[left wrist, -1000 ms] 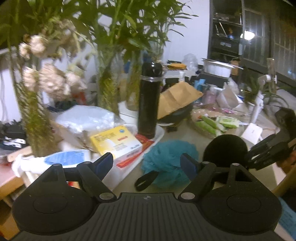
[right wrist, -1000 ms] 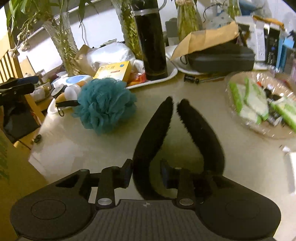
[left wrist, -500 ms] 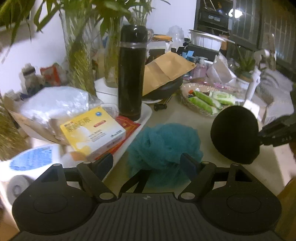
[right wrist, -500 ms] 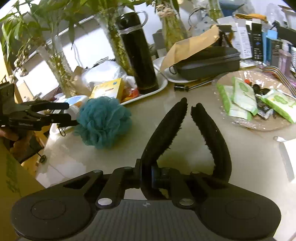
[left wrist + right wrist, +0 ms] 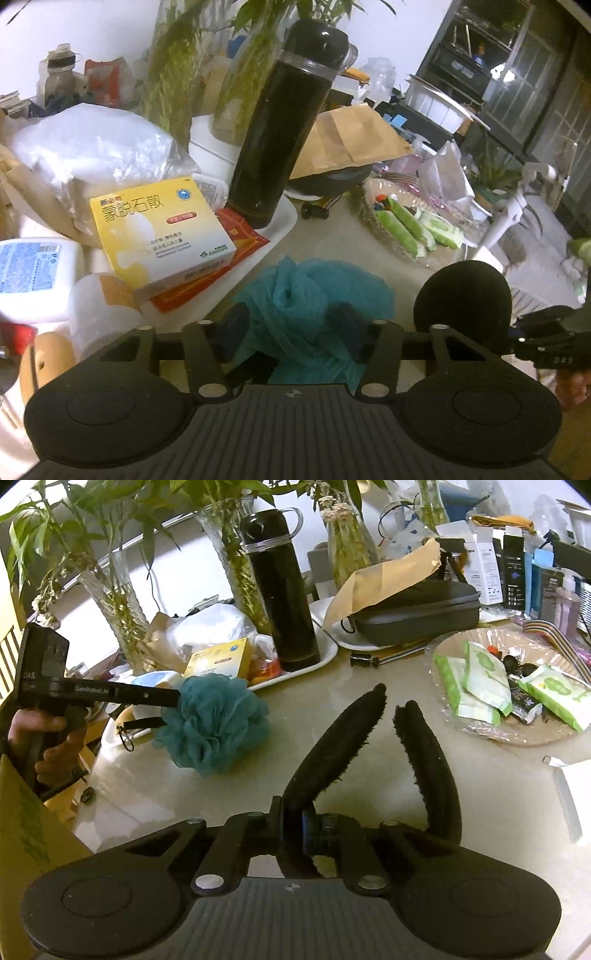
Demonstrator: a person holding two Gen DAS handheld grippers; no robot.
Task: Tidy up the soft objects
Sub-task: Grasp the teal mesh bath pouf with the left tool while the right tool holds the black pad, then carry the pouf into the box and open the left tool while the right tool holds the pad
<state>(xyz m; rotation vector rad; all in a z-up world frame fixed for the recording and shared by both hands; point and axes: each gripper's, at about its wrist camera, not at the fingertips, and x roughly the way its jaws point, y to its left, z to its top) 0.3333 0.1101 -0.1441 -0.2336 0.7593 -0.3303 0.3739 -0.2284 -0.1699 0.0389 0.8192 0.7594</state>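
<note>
Cluttered beige worktop (image 5: 332, 236) fills my left wrist view: black flask (image 5: 284, 125) at twelve o'clock on a white tray (image 5: 284, 218), yellow box (image 5: 162, 229) at ten. My left tool (image 5: 291, 328) is closing its fingers around the teal bath pouf (image 5: 314, 295), which bulges between them near six o'clock. A black fuzzy pad (image 5: 461, 306) shows at three.

From my right wrist view, my right tool (image 5: 291, 830) is pinched tight on the black fuzzy pad (image 5: 336, 753), folded into two lobes. The pouf (image 5: 214, 723) sits at ten o'clock, gripped by the left tool (image 5: 171, 709) in my hand (image 5: 51, 738).
</note>
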